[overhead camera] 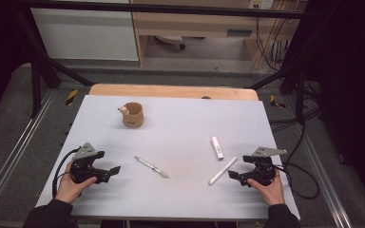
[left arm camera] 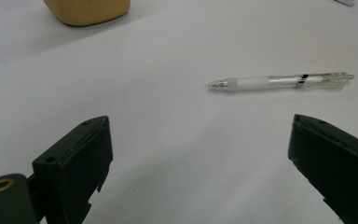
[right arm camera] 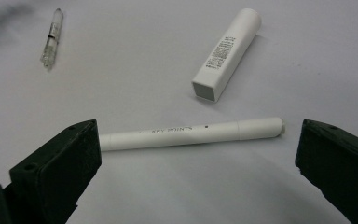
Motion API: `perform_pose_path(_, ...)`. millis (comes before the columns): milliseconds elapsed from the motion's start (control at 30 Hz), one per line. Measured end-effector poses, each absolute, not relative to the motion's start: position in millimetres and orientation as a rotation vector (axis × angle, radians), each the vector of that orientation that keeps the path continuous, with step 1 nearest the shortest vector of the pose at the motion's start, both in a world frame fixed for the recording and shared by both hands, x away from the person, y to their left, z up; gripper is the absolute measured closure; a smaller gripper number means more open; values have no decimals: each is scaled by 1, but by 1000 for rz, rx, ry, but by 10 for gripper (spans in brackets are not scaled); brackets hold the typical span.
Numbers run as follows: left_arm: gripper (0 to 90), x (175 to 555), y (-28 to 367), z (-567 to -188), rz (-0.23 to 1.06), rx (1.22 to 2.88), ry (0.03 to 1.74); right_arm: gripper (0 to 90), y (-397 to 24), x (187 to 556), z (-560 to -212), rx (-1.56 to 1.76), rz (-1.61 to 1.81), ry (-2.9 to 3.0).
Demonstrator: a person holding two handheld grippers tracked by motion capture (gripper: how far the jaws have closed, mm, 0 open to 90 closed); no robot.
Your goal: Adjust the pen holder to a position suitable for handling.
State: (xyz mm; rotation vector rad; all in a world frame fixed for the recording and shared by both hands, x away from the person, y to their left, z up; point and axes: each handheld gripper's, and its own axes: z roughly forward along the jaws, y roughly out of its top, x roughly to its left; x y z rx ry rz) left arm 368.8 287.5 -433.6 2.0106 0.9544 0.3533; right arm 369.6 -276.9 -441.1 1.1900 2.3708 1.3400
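My left gripper (overhead camera: 114, 171) rests at the table's front left, held by a hand, jaws wide open and empty. Ahead of it lies a clear pen (overhead camera: 151, 166) (left arm camera: 279, 82), apart from the jaws. My right gripper (overhead camera: 232, 175) stands open at the front right. A long white pen (overhead camera: 222, 170) (right arm camera: 191, 133) lies crosswise just beyond its jaws, untouched. Farther off sits a short white square tube (overhead camera: 216, 147) (right arm camera: 227, 54). A tan cup (overhead camera: 133, 115) (left arm camera: 87, 10) stands at the back left with a small pale thing on its rim.
The pale grey table top (overhead camera: 180, 123) ends in a wooden strip (overhead camera: 173, 91) at the back. Black frame bars and cables (overhead camera: 294, 156) run along the right side, and metal rails flank the table on the floor.
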Motion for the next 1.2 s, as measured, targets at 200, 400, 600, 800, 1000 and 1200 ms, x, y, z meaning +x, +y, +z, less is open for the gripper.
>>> perform_pose_path(200, 63, 369, 285, -434, 356, 2034, 952, 8, -276, 369, -442, 1190, 1341, 2372)
perform_pose_path(400, 61, 370, 284, -431, 358, 2026, 955, 7, -276, 369, -442, 1193, 1342, 2375)
perform_pose_path(600, 61, 371, 281, -428, 370, 2041, 960, 7, -276, 369, -441, 1197, 1343, 2375)
perform_pose_path(800, 62, 373, 278, -425, 363, 2050, 955, 7, -276, 370, -442, 1195, 1336, 2379)
perform_pose_path(1000, 62, 376, 277, -420, 369, 2052, 957, 7, -275, 370, -442, 1191, 1335, 2379)
perform_pose_path(1200, 62, 379, 273, -414, 379, 2056, 960, 7, -276, 370, -441, 1195, 1331, 2376)
